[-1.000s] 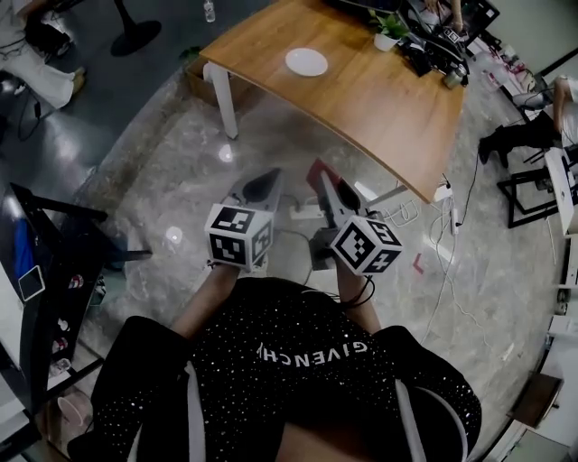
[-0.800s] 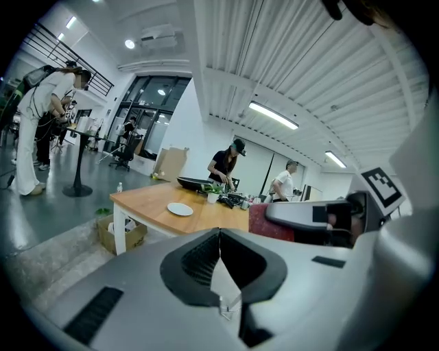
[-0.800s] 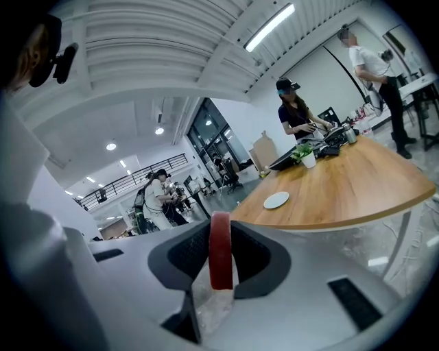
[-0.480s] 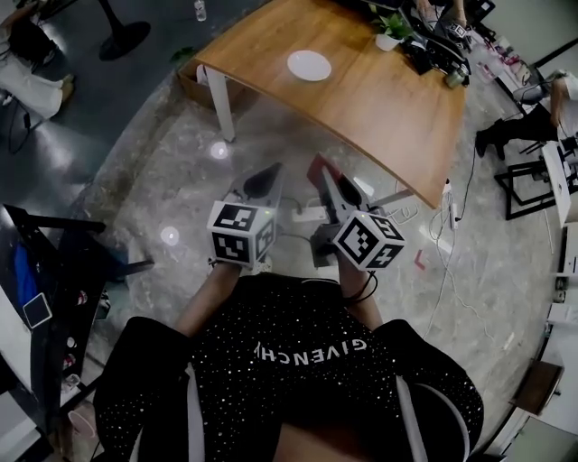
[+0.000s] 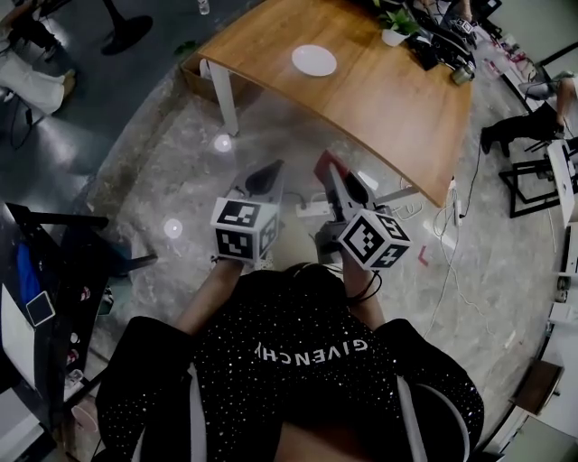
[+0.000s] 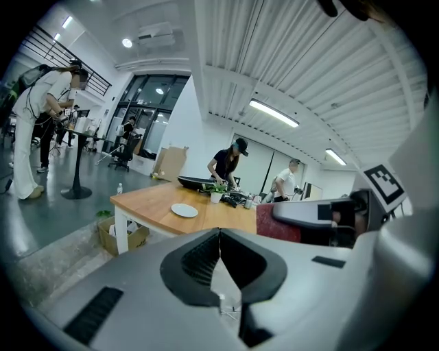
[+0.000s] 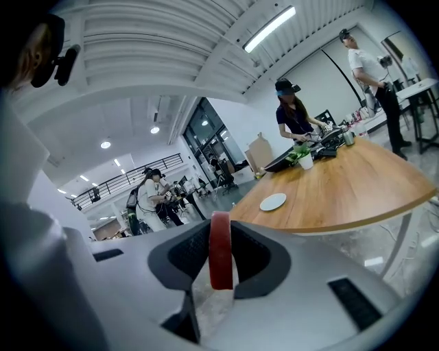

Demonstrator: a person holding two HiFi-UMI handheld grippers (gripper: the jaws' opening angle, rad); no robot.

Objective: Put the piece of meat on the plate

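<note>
A flat red piece of meat (image 7: pixel 220 249) stands on edge between the pads of my right gripper (image 7: pixel 221 236), which is shut on it; its red tip (image 5: pixel 325 166) shows in the head view, beside the right gripper (image 5: pixel 330 171). My left gripper (image 6: pixel 219 234) is shut with nothing in it and sits just left of the right one (image 5: pixel 264 174). The white plate (image 5: pixel 313 60) lies on the wooden table (image 5: pixel 388 99), well ahead of both grippers. The plate (image 7: pixel 273 201) is empty, as the left gripper view also shows the plate (image 6: pixel 184 210).
A potted plant (image 5: pixel 394 24) and dark gear (image 5: pixel 442 50) sit at the table's far end. Under the table stands a cardboard box (image 6: pixel 123 233). A power strip and cables (image 5: pixel 312 210) lie on the stone floor. People work around the room. A dark rack (image 5: pixel 45 280) is at left.
Both grippers and the view have drifted slightly toward the table; the plate sits a little further right in the head view. The meat stays held.
</note>
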